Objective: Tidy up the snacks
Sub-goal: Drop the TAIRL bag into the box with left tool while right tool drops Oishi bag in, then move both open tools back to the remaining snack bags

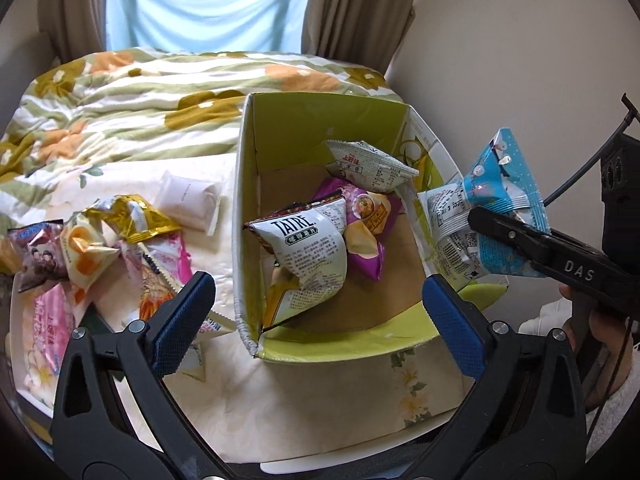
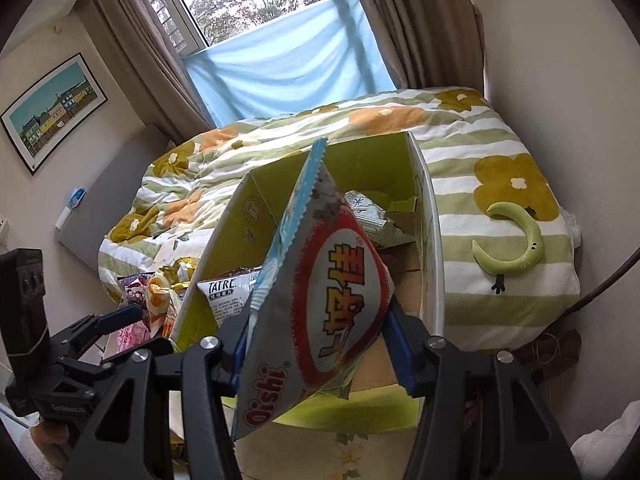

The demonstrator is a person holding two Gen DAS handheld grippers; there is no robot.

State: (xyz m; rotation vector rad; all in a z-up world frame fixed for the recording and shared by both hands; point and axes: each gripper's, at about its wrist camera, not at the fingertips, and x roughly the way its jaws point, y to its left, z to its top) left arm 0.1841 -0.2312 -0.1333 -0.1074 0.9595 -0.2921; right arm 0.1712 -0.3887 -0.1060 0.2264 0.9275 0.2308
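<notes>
Left wrist view: the left gripper (image 1: 318,320) hangs released above the near end of the box (image 1: 244,216), jaws wide, nothing between them. The box already holds the Tatre bag (image 1: 308,252), a purple bag (image 1: 366,220) and a white bag (image 1: 370,166). Loose snacks (image 1: 104,240) lie on the bed (image 1: 120,120) to the box's left. The right gripper (image 1: 520,240) enters from the right, clenched on the blue bag (image 1: 480,208) at the box's right wall.

Right wrist view: the right gripper (image 2: 316,344) grasps the Oishi-branded blue bag (image 2: 320,280) above the near part of the box (image 2: 240,216).

Risk: released too near the wall, the blue bag could catch the rim and drop outside. The two grippers work close together and could collide. A green toy (image 2: 516,244) lies on the bed, clear of the work.
</notes>
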